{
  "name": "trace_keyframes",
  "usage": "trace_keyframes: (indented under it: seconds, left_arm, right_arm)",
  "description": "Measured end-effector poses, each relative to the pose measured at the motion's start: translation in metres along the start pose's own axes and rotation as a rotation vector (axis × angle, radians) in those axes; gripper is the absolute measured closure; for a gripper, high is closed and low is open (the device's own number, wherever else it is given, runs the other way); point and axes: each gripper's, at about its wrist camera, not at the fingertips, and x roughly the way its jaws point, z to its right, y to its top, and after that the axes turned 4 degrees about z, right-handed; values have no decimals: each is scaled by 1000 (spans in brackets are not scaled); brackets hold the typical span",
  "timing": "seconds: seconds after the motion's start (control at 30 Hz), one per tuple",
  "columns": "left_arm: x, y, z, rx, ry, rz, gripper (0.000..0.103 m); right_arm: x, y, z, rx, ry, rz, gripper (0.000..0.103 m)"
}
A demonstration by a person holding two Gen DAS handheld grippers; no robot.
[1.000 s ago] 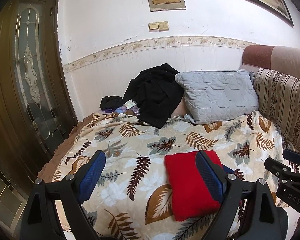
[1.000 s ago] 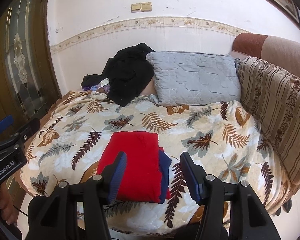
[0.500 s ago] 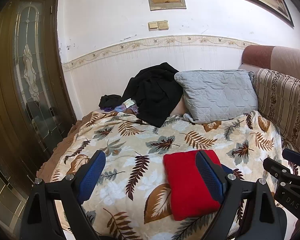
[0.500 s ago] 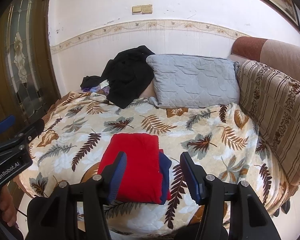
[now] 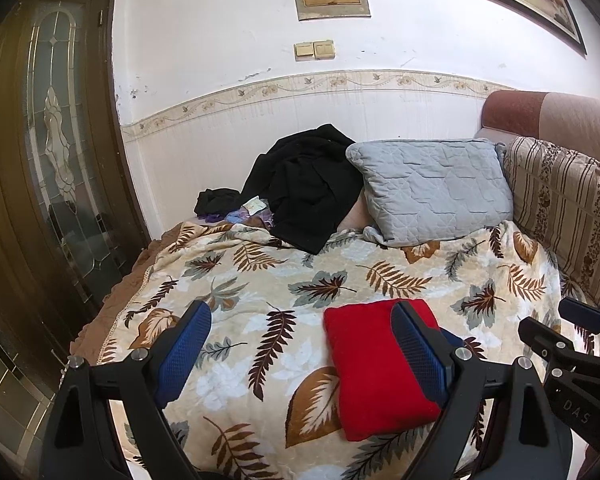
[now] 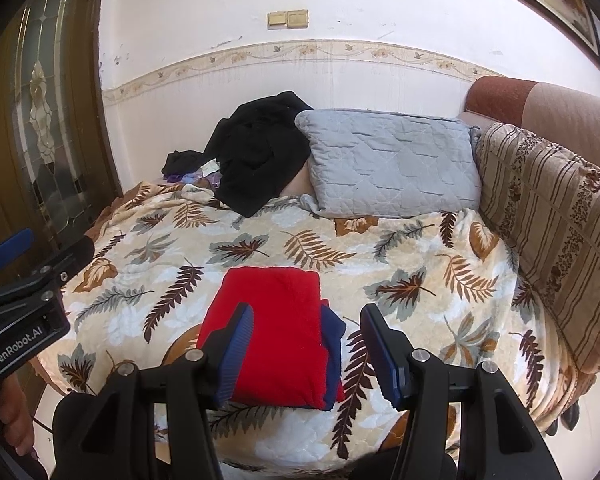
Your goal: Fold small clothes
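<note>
A folded red fleece garment (image 6: 274, 336) lies as a thick rectangle near the front edge of a bed covered by a cream blanket printed with brown and grey leaves (image 6: 400, 248); a dark navy layer (image 6: 334, 344) peeks out along its right side. In the right wrist view the garment sits at about 6 o'clock, low in the middle of the picture. The right claw (image 6: 308, 354) hovers above it with its blue-padded fingers parted to a middling gap, holding nothing. The left claw (image 5: 300, 352) hangs to the garment's left, spread wide and also empty. At about 12 o'clock, against the white wall, a crumpled black garment (image 6: 260, 148) is heaped beside a grey quilted pillow (image 6: 388, 164). The fold looks finished, so the risk lies in handling it further: the soft, springy fleece could slump open if a claw nudges a corner, and a pinch on the top layer alone would peel it away from the navy layer beneath. The bundle lies close to the bed's front edge, so a careless push toward 6 o'clock could slide it off.
</note>
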Motion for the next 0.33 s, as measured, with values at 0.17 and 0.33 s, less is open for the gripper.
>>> trace_keyframes:
  seconds: [0.17, 0.33]
  left_arm:
    - [1, -2, -2, -12, -23, 10, 11]
    - [6, -3, -2, -21, -27, 24, 11]
  right_arm:
    - [5, -1, -3, -7, 3, -8, 43]
    - [13, -3, -5, -9, -1, -20, 43]
